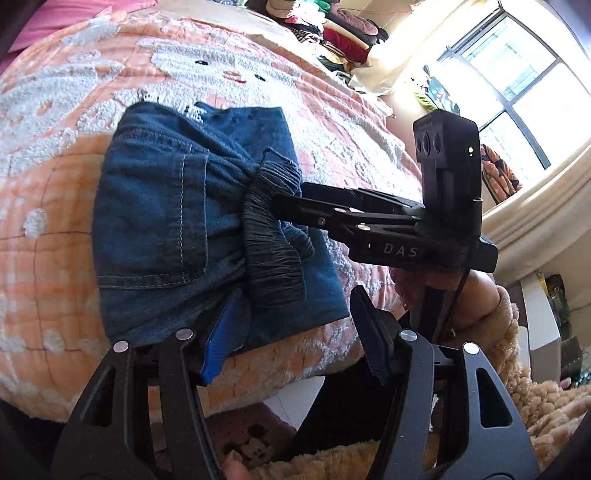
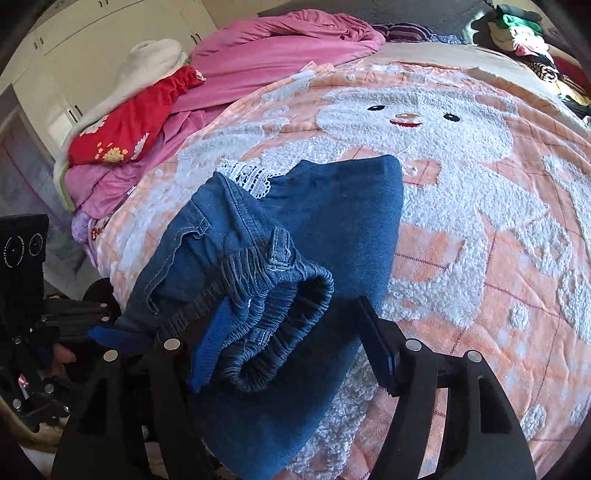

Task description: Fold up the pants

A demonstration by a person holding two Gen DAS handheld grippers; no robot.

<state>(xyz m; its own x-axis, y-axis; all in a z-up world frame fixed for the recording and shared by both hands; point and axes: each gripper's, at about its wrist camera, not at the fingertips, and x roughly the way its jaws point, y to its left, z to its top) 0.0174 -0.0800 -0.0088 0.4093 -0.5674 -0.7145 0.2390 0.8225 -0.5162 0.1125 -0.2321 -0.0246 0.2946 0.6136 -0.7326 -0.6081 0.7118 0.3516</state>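
Small blue denim pants lie folded into a compact bundle near the front edge of the bed, back pocket up, elastic waistband bunched on the right. My left gripper is open, its left finger touching the bundle's near edge. My right gripper is open around the waistband, its left finger against the fabric. In the left wrist view the right gripper reaches in from the right onto the waistband. White lace trim shows at the bundle's far end.
The pants lie on an orange quilt with a white fuzzy bear. A pink blanket and red garment are piled at the far left. Clothes are stacked at the far side. A window is on the right.
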